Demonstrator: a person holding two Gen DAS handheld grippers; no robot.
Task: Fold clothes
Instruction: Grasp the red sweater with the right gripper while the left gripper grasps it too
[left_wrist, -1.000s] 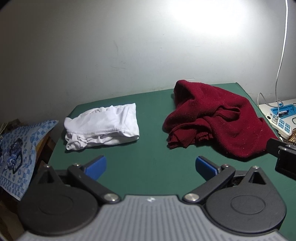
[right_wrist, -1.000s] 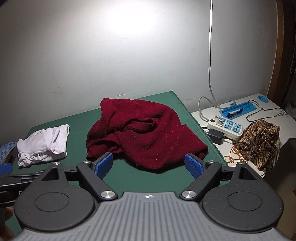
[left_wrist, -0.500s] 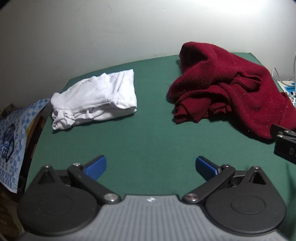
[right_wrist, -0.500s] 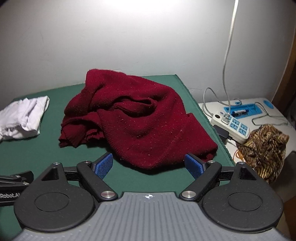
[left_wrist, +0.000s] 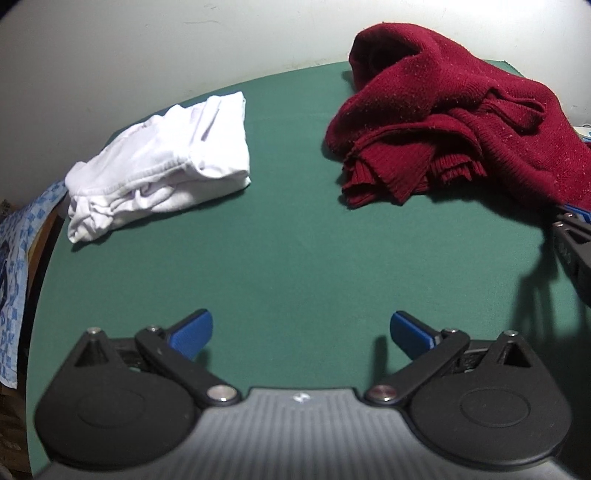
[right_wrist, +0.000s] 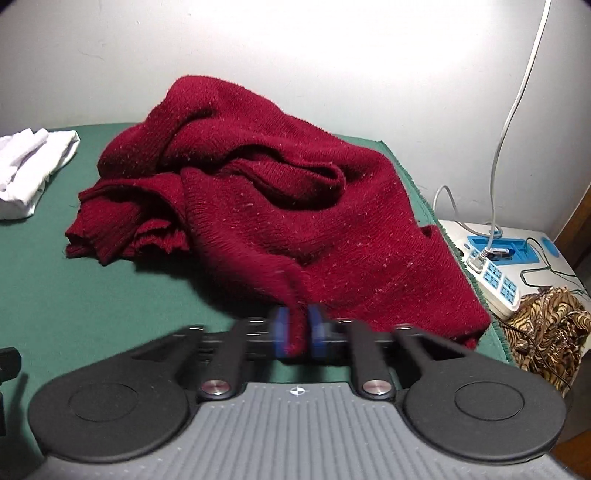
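A crumpled dark red knit sweater (right_wrist: 277, 206) lies in a heap on the right half of the green table (right_wrist: 110, 295). My right gripper (right_wrist: 298, 330) is shut on the sweater's near hem, with a fold of red knit pinched between its blue pads (right_wrist: 281, 328). In the left wrist view the same sweater (left_wrist: 461, 122) sits at the upper right. My left gripper (left_wrist: 301, 332) hangs open over bare green cloth, holding nothing. A folded white garment (left_wrist: 166, 158) rests at the table's back left, and its edge (right_wrist: 29, 170) shows in the right wrist view.
The right gripper's body (left_wrist: 572, 243) shows at the right edge of the left wrist view. A white side table holds a power strip (right_wrist: 495, 277), a blue tray (right_wrist: 498, 249), cables and a leopard-print cloth (right_wrist: 546, 325). A blue patterned cloth (left_wrist: 14, 266) hangs off the left side.
My right gripper moved forward to the sweater's near hem and shut on it. My left gripper moved closer and lower over the table and stayed open.
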